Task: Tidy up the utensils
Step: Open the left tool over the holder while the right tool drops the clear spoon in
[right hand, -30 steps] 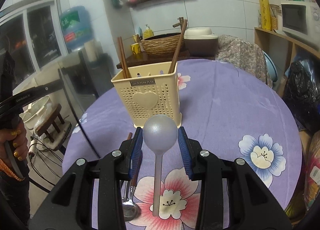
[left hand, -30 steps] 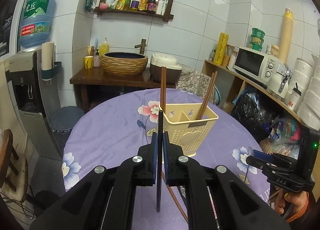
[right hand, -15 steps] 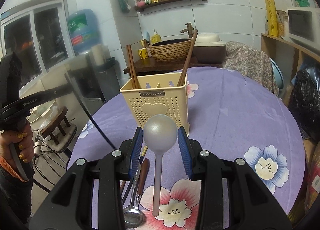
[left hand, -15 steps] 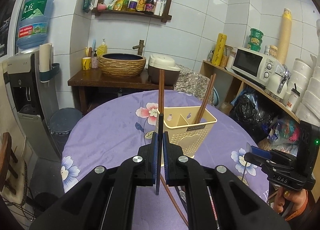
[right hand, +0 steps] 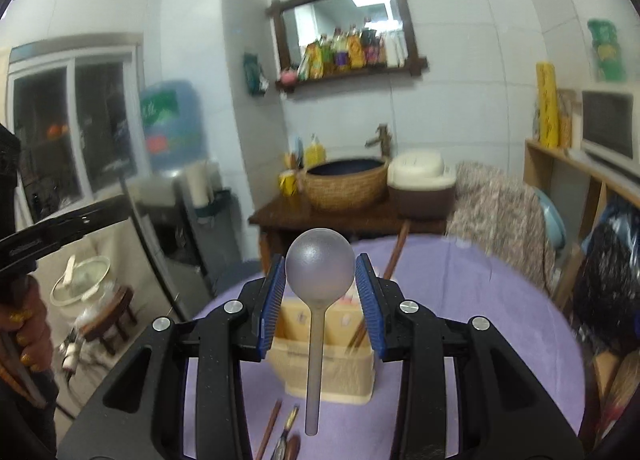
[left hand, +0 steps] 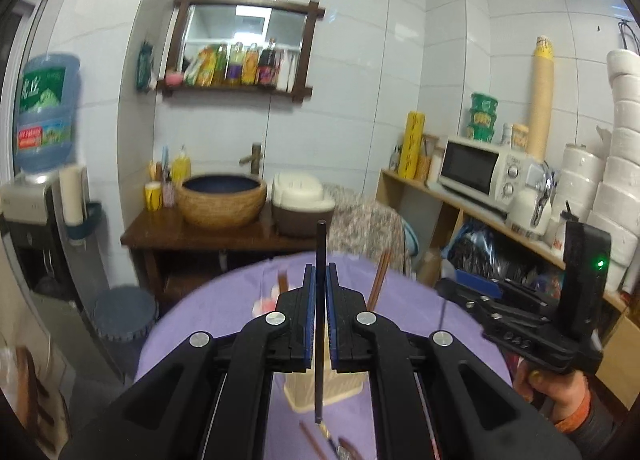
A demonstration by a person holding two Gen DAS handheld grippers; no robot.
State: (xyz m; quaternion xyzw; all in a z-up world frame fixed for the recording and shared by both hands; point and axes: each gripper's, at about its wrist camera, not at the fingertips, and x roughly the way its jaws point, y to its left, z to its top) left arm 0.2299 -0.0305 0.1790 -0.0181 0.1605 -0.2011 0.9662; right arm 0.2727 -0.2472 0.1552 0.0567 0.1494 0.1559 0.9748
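Observation:
My left gripper (left hand: 320,272) is shut on a thin black chopstick (left hand: 319,384), held upright with its ends sticking out above and below the pads. Below and beyond it stands the cream utensil caddy (left hand: 348,388), with brown chopsticks (left hand: 378,280) leaning in it. My right gripper (right hand: 320,272) is shut on the bowl of a grey spoon (right hand: 314,360); its handle hangs straight down in front of the caddy (right hand: 344,372). Both grippers hover well above the purple flowered tablecloth (right hand: 480,300). More loose utensils (right hand: 288,432) lie on the cloth in front of the caddy.
Behind the round table are a wooden stand with a woven basin (left hand: 222,200) and a rice cooker (left hand: 302,204). A shelf with a microwave (left hand: 480,172) runs along the right. A water dispenser (left hand: 36,200) stands left. A hand (left hand: 560,392) holds the other gripper's body at right.
Both grippers have risen with their utensils. The caddy has dropped low in both views and now sits partly behind the fingers. Both grips are unchanged.

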